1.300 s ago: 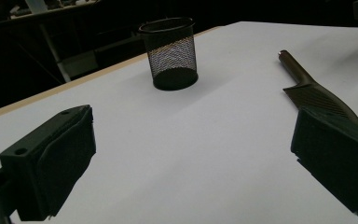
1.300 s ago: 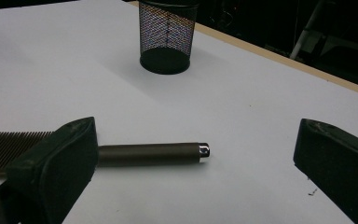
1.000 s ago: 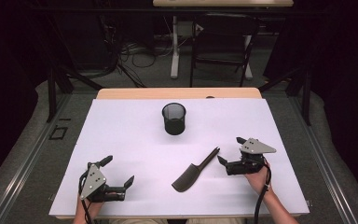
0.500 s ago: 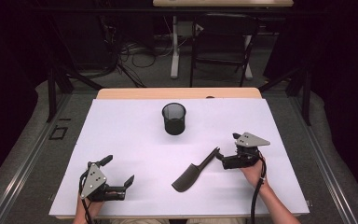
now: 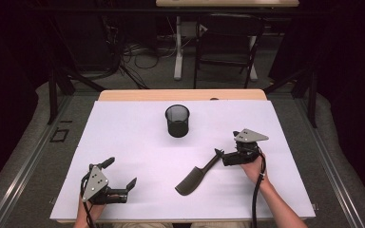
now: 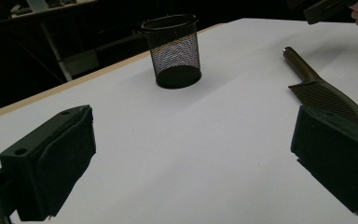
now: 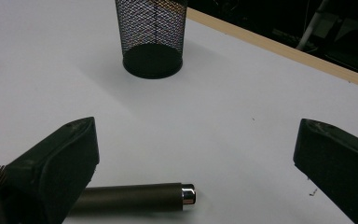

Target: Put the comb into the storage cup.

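Note:
A dark spatula (image 5: 195, 176) lies on the white table (image 5: 123, 133), blade toward me and handle slanting up to the right. My right gripper (image 5: 220, 156) hovers open at the handle's far end. In the right gripper view the metal-capped handle tip (image 7: 137, 198) lies low between the open jaws, close to the left one and touching neither, with my right gripper (image 7: 198, 140) wide apart. My left gripper (image 5: 120, 172) rests open at the front left, holding nothing. In the left gripper view the spatula (image 6: 324, 95) sits beyond the right jaw of my left gripper (image 6: 196, 135).
A black mesh cup (image 5: 177, 120) stands upright at the table's middle back; the same cup (image 6: 173, 51) (image 7: 151, 32) appears ahead of each gripper. The right hand's gripper (image 6: 331, 7) peeks in at the top right of the left gripper view. White surface stretches between cup and spatula.
My right gripper has slid left and slightly down toward the end of the spatula handle. The left gripper, the spatula and the cup have stayed put.

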Action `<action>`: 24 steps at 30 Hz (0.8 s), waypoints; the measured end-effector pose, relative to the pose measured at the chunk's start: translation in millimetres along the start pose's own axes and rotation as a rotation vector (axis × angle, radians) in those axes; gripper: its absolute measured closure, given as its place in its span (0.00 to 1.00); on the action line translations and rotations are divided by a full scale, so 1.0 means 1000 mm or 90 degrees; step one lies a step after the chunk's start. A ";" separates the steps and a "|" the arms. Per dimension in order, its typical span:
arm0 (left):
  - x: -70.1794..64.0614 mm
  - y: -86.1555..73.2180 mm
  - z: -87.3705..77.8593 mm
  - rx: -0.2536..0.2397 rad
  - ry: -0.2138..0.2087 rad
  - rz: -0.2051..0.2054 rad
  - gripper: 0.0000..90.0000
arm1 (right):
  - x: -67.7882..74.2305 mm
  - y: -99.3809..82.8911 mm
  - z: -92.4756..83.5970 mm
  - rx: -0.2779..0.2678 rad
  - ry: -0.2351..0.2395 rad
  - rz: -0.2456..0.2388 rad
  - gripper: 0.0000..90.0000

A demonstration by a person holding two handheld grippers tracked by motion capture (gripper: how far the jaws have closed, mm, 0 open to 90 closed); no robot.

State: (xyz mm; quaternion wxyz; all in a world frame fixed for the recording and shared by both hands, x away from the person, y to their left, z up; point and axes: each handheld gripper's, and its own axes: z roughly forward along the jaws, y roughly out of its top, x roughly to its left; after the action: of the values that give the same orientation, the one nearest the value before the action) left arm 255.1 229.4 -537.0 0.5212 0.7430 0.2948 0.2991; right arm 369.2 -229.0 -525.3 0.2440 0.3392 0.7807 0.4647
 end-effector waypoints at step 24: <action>0.001 -0.001 -0.001 0.003 -0.003 -0.001 0.00 | -0.005 0.004 0.026 0.049 0.009 0.009 0.28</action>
State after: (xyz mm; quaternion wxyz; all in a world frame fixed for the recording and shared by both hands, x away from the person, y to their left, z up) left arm 255.1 230.6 -537.5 0.5206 0.7443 0.2951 0.2964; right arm 391.4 -216.6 -532.7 0.2216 0.3503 0.7976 0.4382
